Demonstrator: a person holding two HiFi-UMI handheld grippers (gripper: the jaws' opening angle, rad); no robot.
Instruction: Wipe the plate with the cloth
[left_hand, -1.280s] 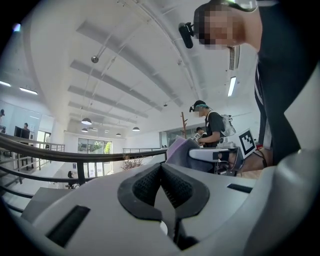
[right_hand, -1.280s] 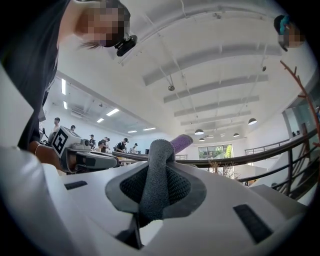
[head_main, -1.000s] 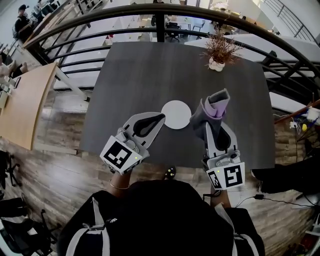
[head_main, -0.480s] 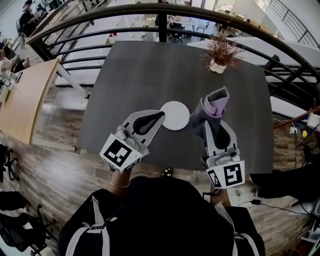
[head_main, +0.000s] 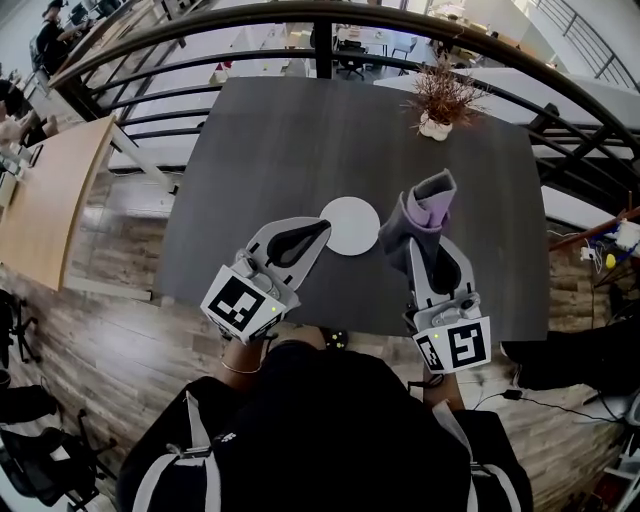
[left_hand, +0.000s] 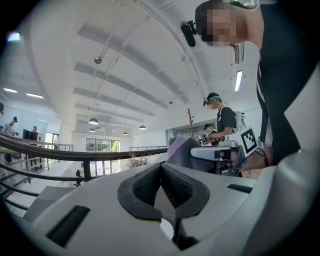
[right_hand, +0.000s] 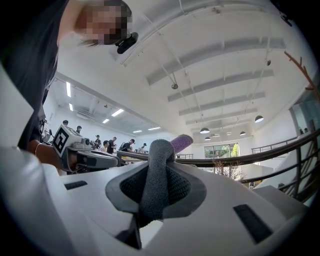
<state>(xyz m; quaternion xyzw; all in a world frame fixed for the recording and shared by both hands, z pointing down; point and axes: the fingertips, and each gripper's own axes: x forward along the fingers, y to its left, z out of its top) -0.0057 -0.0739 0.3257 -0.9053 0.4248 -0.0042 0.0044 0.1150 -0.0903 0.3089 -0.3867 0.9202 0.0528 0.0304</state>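
The white plate (head_main: 352, 225) lies flat on the dark worktop (head_main: 290, 130), nearer the front edge than the back, with a broad bare stretch beyond it up to the potted plant (head_main: 437, 103) by the far right corner. The left tongs (head_main: 322, 232) are pressed together with nothing between them, tip just at the plate's left rim. The right tongs (head_main: 417, 243) are clamped on a folded grey and purple cloth (head_main: 425, 210) standing just beside the plate's right rim.
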